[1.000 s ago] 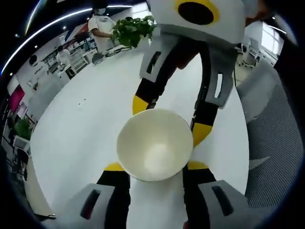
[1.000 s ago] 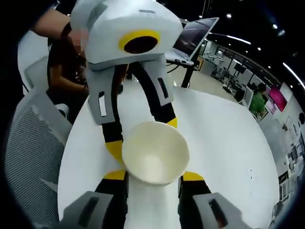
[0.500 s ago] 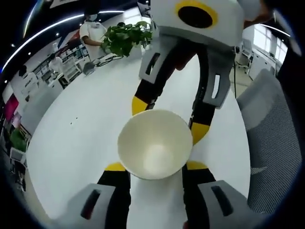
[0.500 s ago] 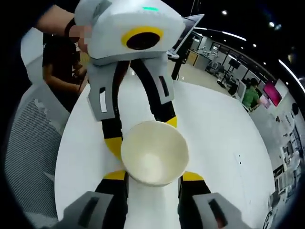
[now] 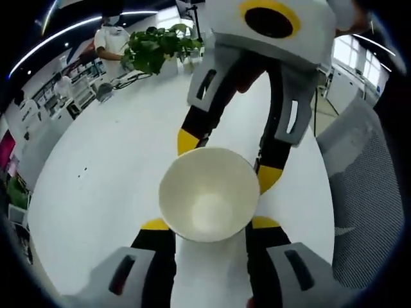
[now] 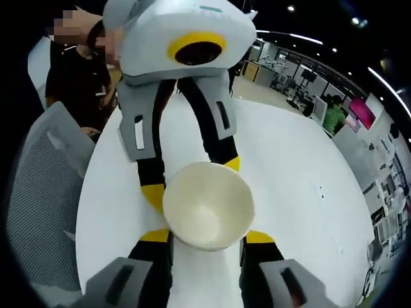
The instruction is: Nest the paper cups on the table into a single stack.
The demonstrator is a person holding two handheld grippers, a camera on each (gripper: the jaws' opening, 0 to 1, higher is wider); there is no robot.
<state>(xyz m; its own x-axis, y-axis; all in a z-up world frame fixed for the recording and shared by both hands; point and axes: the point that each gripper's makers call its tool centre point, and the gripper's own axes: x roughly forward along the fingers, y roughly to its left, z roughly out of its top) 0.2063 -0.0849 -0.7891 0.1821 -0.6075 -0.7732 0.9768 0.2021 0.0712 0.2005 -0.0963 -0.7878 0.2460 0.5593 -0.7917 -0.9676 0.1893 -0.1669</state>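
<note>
A white paper cup (image 5: pixel 209 196) stands mouth-up over the round white table (image 5: pixel 96 179), and I look down into its bare inside. My left gripper (image 5: pixel 209 223) rises from the bottom with its yellow-tipped jaws pressed to the cup's two sides. My right gripper (image 5: pixel 228 159) comes down from the top, its yellow fingertips (image 5: pixel 188 140) against the far rim. In the right gripper view the same cup (image 6: pixel 207 205) sits between my right gripper (image 6: pixel 207 235) and the opposing left gripper (image 6: pixel 191 179). Whether more cups are nested under it I cannot tell.
A grey mesh chair (image 5: pixel 366 192) stands by the table's edge, also seen as the chair (image 6: pixel 38 192). A potted plant (image 5: pixel 154 48) sits at the far rim. A person in dark clothes (image 6: pixel 77 70) is close behind the left gripper. Bare tabletop (image 6: pixel 308 212) spreads beside the cup.
The background has slid a little in both views, so my hands have shifted. The cup and both grippers keep the same hold and positions relative to each other.
</note>
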